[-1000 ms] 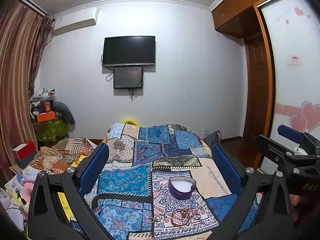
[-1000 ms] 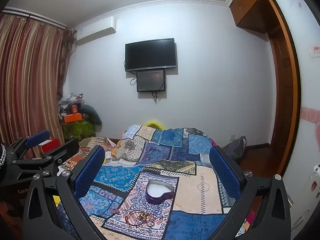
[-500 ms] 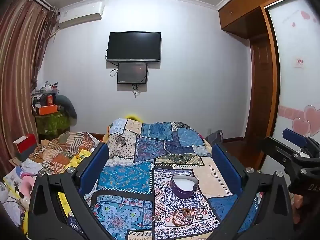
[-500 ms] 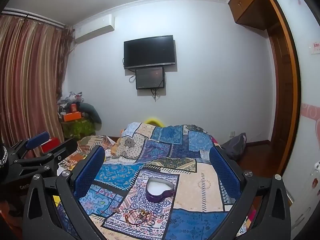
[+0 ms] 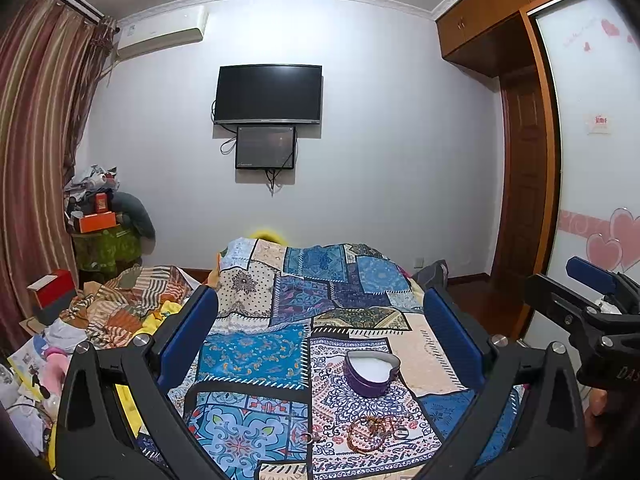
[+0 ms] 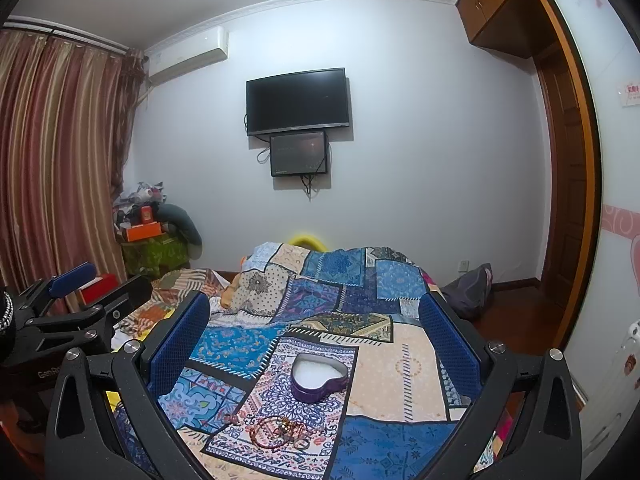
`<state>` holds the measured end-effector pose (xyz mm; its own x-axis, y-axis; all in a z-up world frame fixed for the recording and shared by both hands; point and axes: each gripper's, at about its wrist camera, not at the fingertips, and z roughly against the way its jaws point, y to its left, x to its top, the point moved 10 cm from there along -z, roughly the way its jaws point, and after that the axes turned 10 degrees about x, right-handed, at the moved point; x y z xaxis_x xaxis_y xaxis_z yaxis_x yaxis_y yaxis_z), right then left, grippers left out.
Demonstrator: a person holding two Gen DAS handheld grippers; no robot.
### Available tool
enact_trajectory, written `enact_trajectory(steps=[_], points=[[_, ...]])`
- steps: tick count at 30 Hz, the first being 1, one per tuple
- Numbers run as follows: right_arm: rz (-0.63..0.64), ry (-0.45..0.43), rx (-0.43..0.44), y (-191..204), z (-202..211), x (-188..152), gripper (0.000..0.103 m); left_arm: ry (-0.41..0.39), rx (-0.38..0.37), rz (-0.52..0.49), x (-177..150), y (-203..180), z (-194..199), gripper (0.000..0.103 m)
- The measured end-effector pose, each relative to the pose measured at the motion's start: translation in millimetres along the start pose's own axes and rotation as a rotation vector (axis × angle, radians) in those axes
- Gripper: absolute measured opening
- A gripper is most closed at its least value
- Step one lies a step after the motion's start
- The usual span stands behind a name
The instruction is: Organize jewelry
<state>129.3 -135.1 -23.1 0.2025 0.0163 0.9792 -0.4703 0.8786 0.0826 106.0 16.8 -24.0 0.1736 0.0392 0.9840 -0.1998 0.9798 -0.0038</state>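
Note:
A purple heart-shaped box (image 5: pixel 371 372) with a white inside stands open on the patchwork bedspread (image 5: pixel 256 356); it also shows in the right wrist view (image 6: pixel 318 376). A small heap of jewelry (image 5: pixel 374 432), with red bead bracelets and rings, lies just in front of it, seen too in the right wrist view (image 6: pixel 280 432). My left gripper (image 5: pixel 320 320) is open and empty, held above the bed, well short of the box. My right gripper (image 6: pixel 314 320) is open and empty, beside the left one, which shows at the left (image 6: pixel 72 304).
A pile of clothes and blankets (image 5: pixel 120 304) lies left of the bed. A cluttered green stand (image 5: pixel 104 240) is in the corner by the curtains (image 5: pixel 36 160). A wardrobe door (image 5: pixel 592 160) is on the right. A TV (image 5: pixel 268 94) hangs on the far wall.
Both views have tilted and shifted slightly; the box and jewelry sit a little higher in frame. Both grippers stay open and nothing on the bed has moved.

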Motion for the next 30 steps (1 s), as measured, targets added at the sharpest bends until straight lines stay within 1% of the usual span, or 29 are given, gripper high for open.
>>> enact_trajectory(steps=[30], points=[[-0.002, 0.003, -0.004, -1.0, -0.4, -1.3, 0.103, 0.013, -0.013, 0.006, -1.7, -2.8, -3.4, 0.103]])
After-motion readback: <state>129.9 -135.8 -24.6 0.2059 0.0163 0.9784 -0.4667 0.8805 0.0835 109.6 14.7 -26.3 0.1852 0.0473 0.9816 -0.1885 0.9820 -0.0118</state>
